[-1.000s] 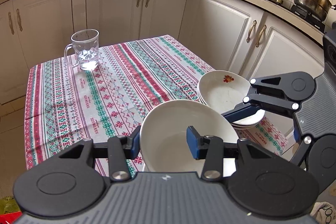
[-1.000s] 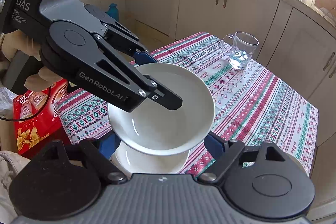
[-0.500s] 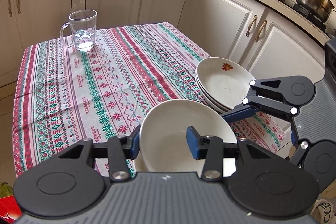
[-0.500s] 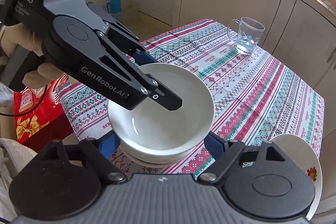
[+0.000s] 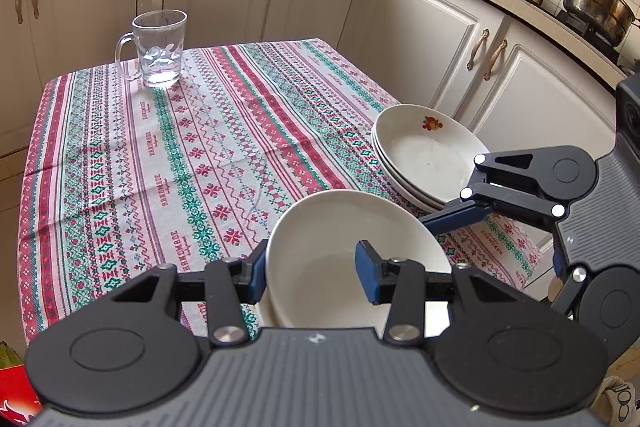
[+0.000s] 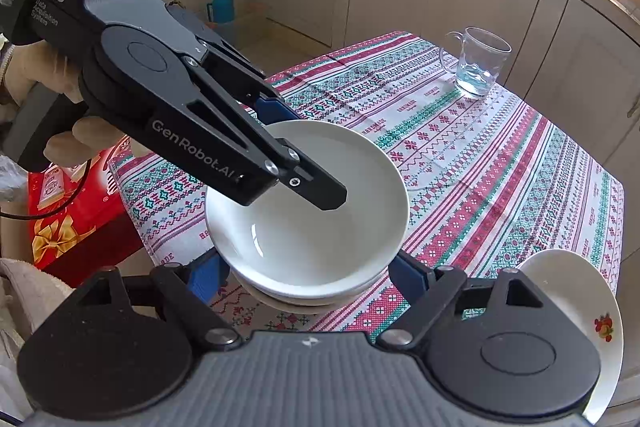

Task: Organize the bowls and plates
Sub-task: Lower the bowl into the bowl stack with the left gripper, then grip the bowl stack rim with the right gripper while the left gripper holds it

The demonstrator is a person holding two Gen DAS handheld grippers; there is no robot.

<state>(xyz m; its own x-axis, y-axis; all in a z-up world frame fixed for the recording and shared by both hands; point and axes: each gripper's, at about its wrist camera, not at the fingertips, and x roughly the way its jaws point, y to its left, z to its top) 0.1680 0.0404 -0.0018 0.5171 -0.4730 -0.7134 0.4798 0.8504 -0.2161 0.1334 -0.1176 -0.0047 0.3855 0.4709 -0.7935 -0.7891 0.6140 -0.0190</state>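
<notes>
The plates (image 5: 428, 159) sat stacked on the worktop (image 5: 200, 147). The left claw (image 5: 310, 269) pinched the top bowl's (image 6: 308, 211) rim, nested in another. The right claw (image 6: 308, 277) hung loose around them. Letting go remained.

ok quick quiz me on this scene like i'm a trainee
1. True or false: the left tool is shut on the rim of the top bowl, one finger inside it.
2. Which carries a fruit picture? A) the stacked plates B) the top bowl C) the pot
3. What stands near the far corner of the table?

Key: 1 true; 2 A; 3 the glass mug.
</notes>
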